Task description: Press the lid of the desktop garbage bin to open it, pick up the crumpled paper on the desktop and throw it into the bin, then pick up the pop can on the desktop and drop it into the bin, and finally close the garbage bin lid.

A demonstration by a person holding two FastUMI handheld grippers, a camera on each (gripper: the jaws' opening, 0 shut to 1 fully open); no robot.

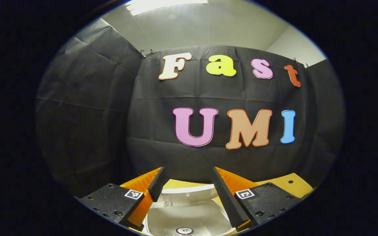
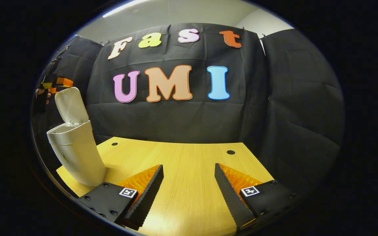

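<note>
In the left gripper view, the left gripper (image 1: 187,183) hung above the open garbage bin (image 1: 189,209), its jaws spread wide apart with nothing between them. Below and between the fingers lay the bin's pale rim and hollow interior, and at the very bottom edge of that view sat the round top of a pop can (image 1: 184,231) down inside the bin. A strip of the yellow wooden desktop (image 1: 290,185) showed beyond the bin to the right.

In the right gripper view, the right gripper (image 2: 189,186) was held low over the bare desktop (image 2: 182,157), jaws likewise wide apart and empty. The white garbage bin (image 2: 77,157) stood upright near the desk's left edge, well to the left of this gripper, and its lid (image 2: 71,106) was tipped up and open. Above and behind the lid, at the far left, the other gripper (image 2: 56,83) was seen, held in a hand (image 2: 41,93).
</note>
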